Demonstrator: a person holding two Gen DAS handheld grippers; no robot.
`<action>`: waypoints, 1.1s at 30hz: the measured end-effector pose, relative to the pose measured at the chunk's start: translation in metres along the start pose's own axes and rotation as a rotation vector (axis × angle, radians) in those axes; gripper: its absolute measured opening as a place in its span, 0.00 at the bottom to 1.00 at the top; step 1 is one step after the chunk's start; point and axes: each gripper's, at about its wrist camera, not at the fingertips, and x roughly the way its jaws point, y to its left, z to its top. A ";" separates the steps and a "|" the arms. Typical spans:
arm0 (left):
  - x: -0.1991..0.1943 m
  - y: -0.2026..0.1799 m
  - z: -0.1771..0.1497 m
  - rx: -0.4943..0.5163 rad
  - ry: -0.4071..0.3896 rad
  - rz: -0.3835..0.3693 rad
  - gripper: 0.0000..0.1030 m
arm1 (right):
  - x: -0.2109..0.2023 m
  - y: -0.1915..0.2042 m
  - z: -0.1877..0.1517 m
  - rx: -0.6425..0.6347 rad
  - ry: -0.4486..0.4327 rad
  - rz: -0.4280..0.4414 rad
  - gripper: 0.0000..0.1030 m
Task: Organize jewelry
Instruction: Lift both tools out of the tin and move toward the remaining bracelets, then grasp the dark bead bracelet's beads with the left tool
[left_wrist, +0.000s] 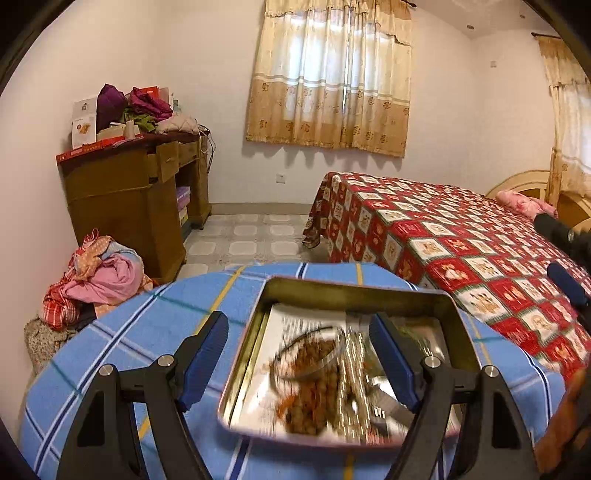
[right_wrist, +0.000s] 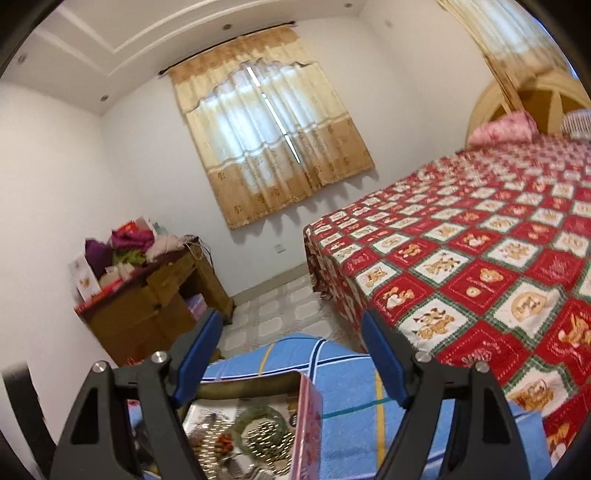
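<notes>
An open metal tin (left_wrist: 354, 292) sits on a round table under a blue checked cloth (left_wrist: 140, 332). Inside it, blurred, are a brown bead bracelet (left_wrist: 314, 398), a thin bangle (left_wrist: 295, 343) and silvery chains (left_wrist: 354, 369) on a printed paper. My left gripper (left_wrist: 299, 356) hovers open above the tin, gripping nothing. One blue pad (left_wrist: 565, 280) of the other gripper shows at the right edge. In the right wrist view my right gripper (right_wrist: 291, 356) is open and empty above the tin's pink side wall (right_wrist: 308, 424). A green bangle (right_wrist: 262, 421) and glittering chains (right_wrist: 266, 439) lie in the tin.
A bed with a red patterned cover (left_wrist: 461, 240) stands close to the table on the right. A wooden desk (left_wrist: 129, 199) piled with clothes stands by the left wall, with a heap of clothes (left_wrist: 96, 277) beside it. Tiled floor (left_wrist: 255, 236) lies between them.
</notes>
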 end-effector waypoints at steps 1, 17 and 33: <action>-0.006 0.000 -0.004 0.006 0.000 0.003 0.76 | -0.007 -0.001 0.001 0.001 -0.001 -0.007 0.78; -0.082 -0.020 -0.079 0.108 0.135 0.037 0.76 | -0.112 -0.060 -0.038 -0.051 0.223 -0.155 0.78; -0.111 -0.036 -0.094 0.046 0.186 -0.075 0.76 | -0.142 -0.035 -0.079 -0.183 0.396 -0.010 0.47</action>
